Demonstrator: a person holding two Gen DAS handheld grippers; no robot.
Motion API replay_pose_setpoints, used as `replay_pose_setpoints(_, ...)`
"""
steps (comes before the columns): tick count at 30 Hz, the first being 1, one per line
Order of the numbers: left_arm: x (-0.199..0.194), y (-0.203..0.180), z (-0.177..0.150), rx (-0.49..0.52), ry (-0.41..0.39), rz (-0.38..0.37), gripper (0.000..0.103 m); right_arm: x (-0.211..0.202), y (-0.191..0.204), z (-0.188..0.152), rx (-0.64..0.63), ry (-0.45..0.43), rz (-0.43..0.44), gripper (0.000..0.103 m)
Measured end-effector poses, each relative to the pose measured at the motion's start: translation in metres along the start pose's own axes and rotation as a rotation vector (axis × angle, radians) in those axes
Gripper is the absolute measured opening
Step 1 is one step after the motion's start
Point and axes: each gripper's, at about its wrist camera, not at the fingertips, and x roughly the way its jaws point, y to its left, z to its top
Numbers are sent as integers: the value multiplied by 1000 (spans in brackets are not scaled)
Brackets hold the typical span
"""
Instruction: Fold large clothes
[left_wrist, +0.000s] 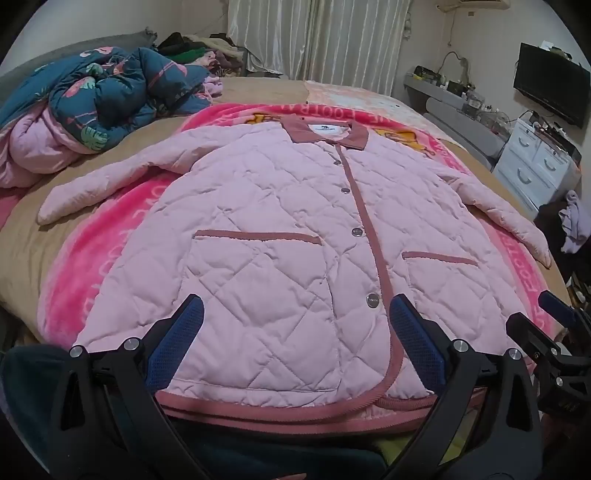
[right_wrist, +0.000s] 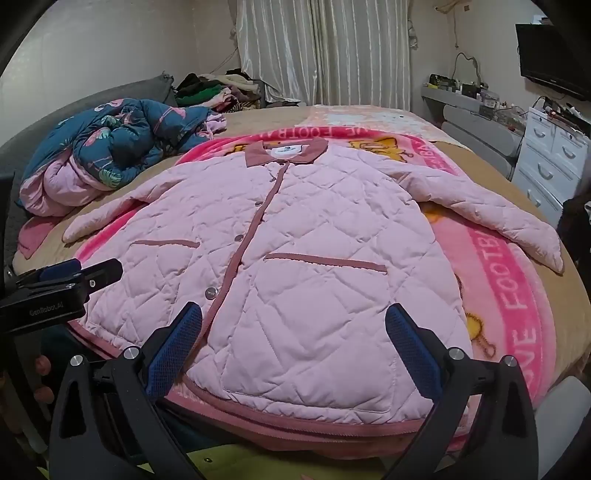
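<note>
A pale pink quilted jacket (left_wrist: 280, 221) (right_wrist: 295, 258) lies flat and buttoned, front up, on a bright pink blanket (left_wrist: 92, 266) (right_wrist: 517, 288), collar at the far end, both sleeves spread out sideways. My left gripper (left_wrist: 295, 314) hovers open over the jacket's near hem, left of the button strip, nothing between its blue pads. My right gripper (right_wrist: 293, 325) hangs open above the hem's right half, also empty. Each gripper shows at the edge of the other's view: the right gripper (left_wrist: 554, 332) and the left gripper (right_wrist: 66, 273).
A crumpled blue floral duvet (left_wrist: 110, 96) (right_wrist: 118, 147) and a heap of clothes (left_wrist: 199, 48) lie at the bed's far left. White drawers (left_wrist: 535, 166) (right_wrist: 550, 162), a shelf and a TV (left_wrist: 550, 86) stand along the right wall. Curtains hang behind.
</note>
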Motion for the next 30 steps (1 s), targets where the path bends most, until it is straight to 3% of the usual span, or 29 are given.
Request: replay_pose_setpoints(30, -2, 0, 1, -7, -17, -16, 94, -4, 5, 1, 0, -11, 3, 99)
